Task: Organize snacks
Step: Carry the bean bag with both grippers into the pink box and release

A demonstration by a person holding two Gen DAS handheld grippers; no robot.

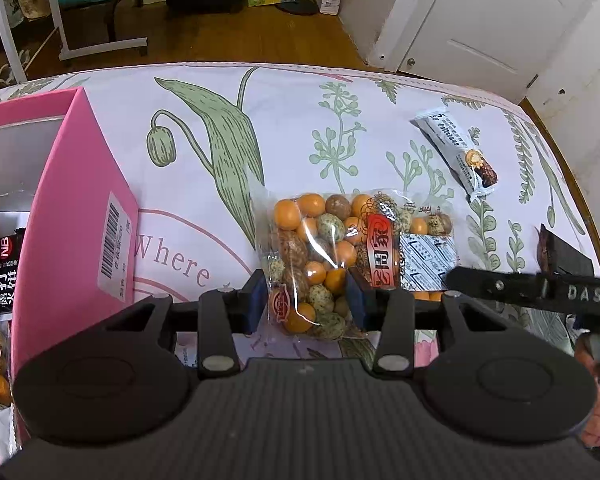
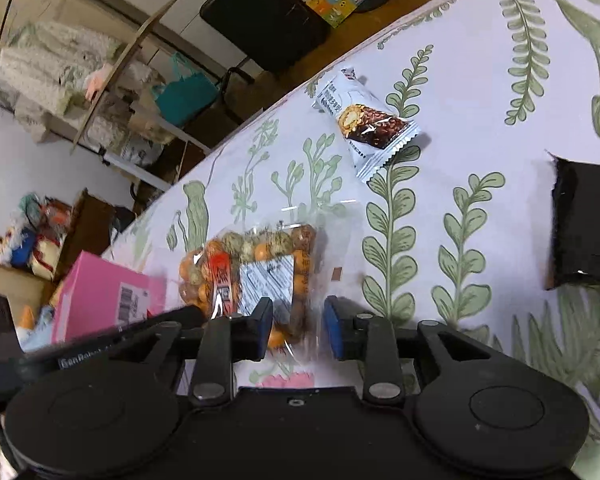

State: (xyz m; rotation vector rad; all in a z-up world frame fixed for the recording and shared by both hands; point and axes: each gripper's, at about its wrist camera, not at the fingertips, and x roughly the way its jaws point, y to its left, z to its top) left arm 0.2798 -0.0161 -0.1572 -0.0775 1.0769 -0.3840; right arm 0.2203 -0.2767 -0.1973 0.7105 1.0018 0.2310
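One pink box (image 1: 80,208), one bag of coated nuts (image 1: 340,256), one chocolate bar wrapper (image 1: 456,152), one black packet (image 2: 588,224).
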